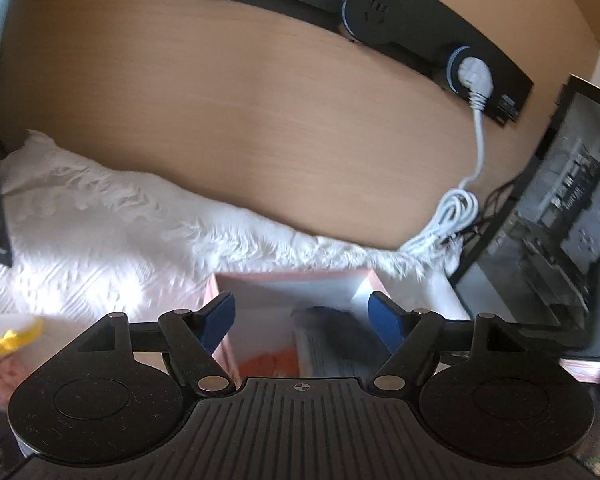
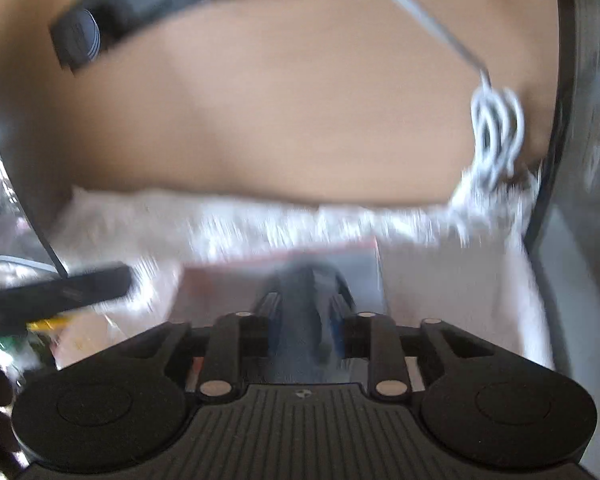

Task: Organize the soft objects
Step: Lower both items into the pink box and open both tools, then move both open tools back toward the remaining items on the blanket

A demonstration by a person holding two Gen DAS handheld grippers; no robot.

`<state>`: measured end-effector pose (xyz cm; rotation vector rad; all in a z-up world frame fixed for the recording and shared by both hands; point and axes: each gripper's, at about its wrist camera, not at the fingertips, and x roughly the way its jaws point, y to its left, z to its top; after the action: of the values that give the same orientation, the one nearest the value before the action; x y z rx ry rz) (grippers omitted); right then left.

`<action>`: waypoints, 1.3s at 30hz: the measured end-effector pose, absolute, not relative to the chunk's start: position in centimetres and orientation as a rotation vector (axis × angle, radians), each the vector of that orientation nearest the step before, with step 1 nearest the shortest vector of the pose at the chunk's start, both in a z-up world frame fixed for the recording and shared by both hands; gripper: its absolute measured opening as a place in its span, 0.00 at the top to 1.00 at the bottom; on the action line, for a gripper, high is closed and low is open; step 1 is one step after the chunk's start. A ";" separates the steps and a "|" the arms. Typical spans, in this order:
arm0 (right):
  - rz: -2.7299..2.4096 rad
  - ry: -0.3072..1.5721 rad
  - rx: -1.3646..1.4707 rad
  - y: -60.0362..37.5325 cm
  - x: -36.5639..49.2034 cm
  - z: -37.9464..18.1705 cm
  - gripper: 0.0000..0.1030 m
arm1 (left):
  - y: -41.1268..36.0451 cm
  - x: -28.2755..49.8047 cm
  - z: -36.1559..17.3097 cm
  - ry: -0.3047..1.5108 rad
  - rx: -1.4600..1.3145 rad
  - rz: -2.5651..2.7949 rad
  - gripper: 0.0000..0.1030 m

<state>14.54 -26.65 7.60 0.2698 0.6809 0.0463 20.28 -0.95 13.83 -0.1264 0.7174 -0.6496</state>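
My left gripper (image 1: pixel 302 316) stands open above a pink box (image 1: pixel 292 276) with a white inside; nothing is between its blue pads (image 1: pixel 220 318). The box holds an orange soft item (image 1: pixel 268 364), a pale ribbed one (image 1: pixel 320 354) and a blurred dark grey shape (image 1: pixel 340 332). In the blurred right wrist view my right gripper (image 2: pixel 303 316) hangs over the same pink box (image 2: pixel 228 276). A dark blue-grey soft item (image 2: pixel 300 300) fills the narrow gap between its fingers, touching both.
A white fluffy blanket (image 1: pixel 120 216) covers the desk around the box. On the wooden back panel, a black socket strip (image 1: pixel 372 12) holds a white plug and coiled cable (image 1: pixel 472 76). A monitor (image 1: pixel 560 208) stands right. A yellow-and-white soft thing (image 1: pixel 8 336) lies left.
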 end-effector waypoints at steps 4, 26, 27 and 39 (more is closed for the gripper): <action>0.045 0.680 0.220 -26.1 12.4 6.9 0.61 | 0.4 17.0 13.4 0.726 -0.093 -0.666 0.24; -0.036 0.703 0.006 -24.2 0.1 -1.9 0.26 | 6.5 4.3 4.1 0.961 -0.012 -0.527 0.24; -0.037 0.700 0.020 -24.5 0.3 -2.0 0.26 | 6.8 4.0 3.8 0.968 -0.011 -0.519 0.24; 0.030 0.700 0.069 -26.1 -0.4 -1.3 0.59 | 7.4 2.4 3.7 0.966 -0.067 -0.471 0.24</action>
<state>-0.40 -26.06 -1.27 0.0689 0.7004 0.0301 2.37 7.41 3.69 -0.0669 0.9658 -0.4711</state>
